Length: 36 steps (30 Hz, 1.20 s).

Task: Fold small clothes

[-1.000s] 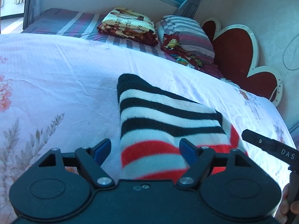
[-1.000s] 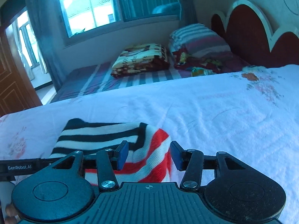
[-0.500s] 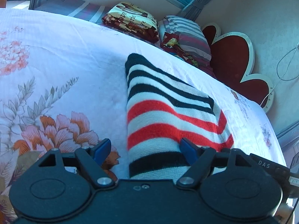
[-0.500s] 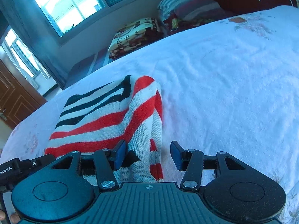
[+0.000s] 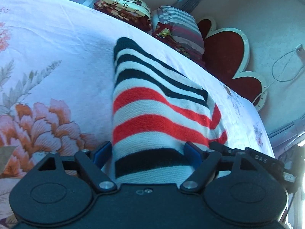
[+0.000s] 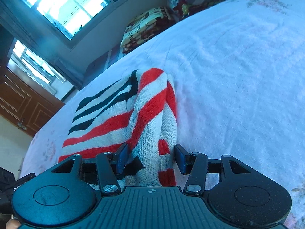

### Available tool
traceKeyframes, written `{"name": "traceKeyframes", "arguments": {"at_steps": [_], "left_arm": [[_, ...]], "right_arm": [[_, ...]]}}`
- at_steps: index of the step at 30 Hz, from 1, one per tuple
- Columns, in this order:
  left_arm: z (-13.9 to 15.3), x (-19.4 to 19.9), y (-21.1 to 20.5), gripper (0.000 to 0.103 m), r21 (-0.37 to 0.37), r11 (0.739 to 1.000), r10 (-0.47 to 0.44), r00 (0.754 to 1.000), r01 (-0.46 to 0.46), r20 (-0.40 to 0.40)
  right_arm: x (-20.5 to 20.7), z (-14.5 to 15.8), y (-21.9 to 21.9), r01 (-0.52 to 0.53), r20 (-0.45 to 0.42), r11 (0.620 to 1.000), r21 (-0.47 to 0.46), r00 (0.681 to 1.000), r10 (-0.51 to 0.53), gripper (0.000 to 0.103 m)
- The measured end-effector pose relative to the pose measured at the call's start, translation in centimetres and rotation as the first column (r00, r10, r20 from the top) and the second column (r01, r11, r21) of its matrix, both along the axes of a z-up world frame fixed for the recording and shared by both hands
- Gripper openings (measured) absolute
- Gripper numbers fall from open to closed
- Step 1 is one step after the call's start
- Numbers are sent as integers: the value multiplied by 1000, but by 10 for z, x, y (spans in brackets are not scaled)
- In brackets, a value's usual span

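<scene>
A knitted garment with black, white and red stripes [image 5: 152, 99] lies folded on the white flowered bedsheet [image 5: 57, 43]. My left gripper [image 5: 147, 152] straddles the near end of it, jaws closing; its blue pads [image 5: 102, 152] stand at both side edges of the fabric without clearly squeezing it. In the right wrist view the garment [image 6: 114, 118] shows a thick folded edge on its right side. My right gripper [image 6: 150, 158] stands open around the near end of that edge, with a small gap at the left pad. The right gripper's side [image 5: 247, 156] shows at the left view's right edge.
Folded blankets [image 5: 124, 9] and a striped pillow [image 5: 179, 26] lie at the far end of the bed, by a red scalloped headboard [image 5: 228, 57]. A window [image 6: 63, 5] and a brown door [image 6: 24, 105] are beyond the bed. Bare sheet [image 6: 238, 76] stretches right of the garment.
Both grippers have come down and forward over the garment's near end, so it now lies between each pair of pads. The left pads have drawn a little closer together.
</scene>
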<state>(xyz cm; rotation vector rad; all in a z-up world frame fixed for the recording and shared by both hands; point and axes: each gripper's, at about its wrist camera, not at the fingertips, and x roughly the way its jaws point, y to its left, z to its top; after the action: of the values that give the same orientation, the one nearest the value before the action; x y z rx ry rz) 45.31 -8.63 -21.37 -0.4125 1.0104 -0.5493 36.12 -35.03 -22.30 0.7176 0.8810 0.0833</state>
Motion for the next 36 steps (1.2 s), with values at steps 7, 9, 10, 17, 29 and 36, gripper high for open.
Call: {"name": "traceKeyframes", "arguments": {"at_steps": [7, 9, 10, 17, 29, 36], "left_arm": [[1, -3, 0, 64, -13, 1000, -3, 1000, 3, 21], [4, -3, 0, 58, -10, 1000, -9, 1000, 9, 23], [6, -3, 0, 56, -12, 1000, -8, 1000, 8, 24], [20, -11, 4, 48, -8, 1000, -21, 997, 22, 70], [66, -31, 72, 47, -11, 1000, 20, 987, -18, 158], [86, -46, 178, 47, -15, 997, 81, 977, -80, 199]], "right_arm": [[-3, 1, 0, 6, 5, 998, 58, 1000, -6, 35], [-6, 3, 1, 19, 13, 998, 63, 1000, -20, 32], [-7, 5, 2, 25, 20, 998, 66, 999, -27, 31], [-17, 24, 10, 34, 79, 996, 79, 996, -40, 30], [-9, 75, 96, -67, 167, 994, 92, 985, 51, 30], [0, 93, 214, -124, 207, 988, 89, 973, 104, 30]]}}
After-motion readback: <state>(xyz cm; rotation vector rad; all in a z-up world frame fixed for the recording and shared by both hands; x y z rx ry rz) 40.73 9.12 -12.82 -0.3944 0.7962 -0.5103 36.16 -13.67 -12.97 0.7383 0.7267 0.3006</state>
